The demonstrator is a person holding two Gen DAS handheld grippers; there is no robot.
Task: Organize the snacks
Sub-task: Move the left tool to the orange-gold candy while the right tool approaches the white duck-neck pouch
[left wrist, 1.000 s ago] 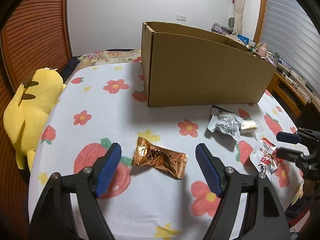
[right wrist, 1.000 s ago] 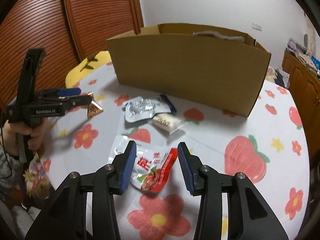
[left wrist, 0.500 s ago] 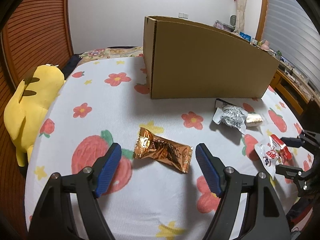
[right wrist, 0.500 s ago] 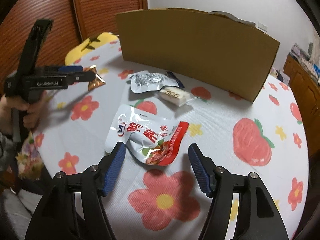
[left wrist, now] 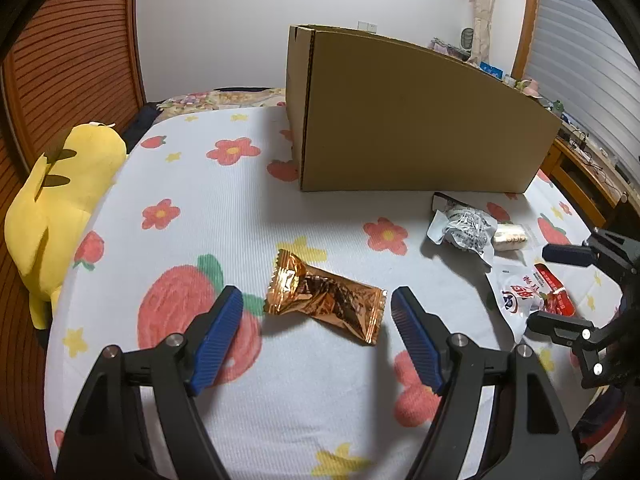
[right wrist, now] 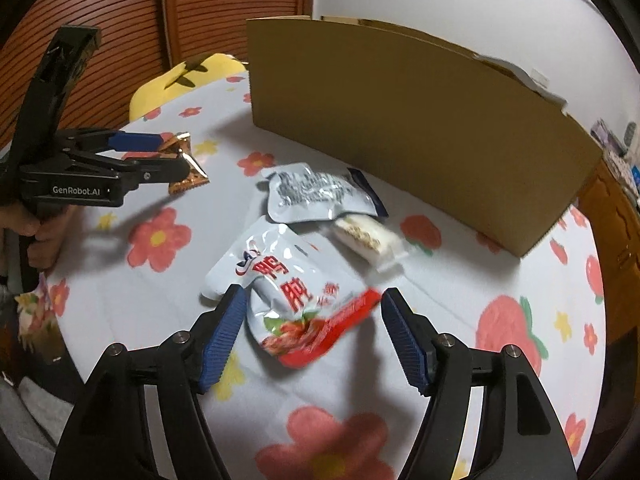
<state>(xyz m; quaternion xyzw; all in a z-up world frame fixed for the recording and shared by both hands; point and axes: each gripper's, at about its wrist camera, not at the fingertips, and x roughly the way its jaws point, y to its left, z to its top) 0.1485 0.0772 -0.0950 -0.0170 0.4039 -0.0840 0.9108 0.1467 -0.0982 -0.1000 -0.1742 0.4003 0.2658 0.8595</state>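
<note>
Now both grippers have dropped closer, the left gripper with jaws apart around the orange wrapper mid-desk and the right gripper likewise around the red-white pouch, so 2 grasps look imminent before the cardboard box.

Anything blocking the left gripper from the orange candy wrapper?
Nothing visible does. The left gripper is open, its fingers on either side of the orange wrapper, which lies alone on the flowered cloth. The other snacks lie off to the right.
</note>
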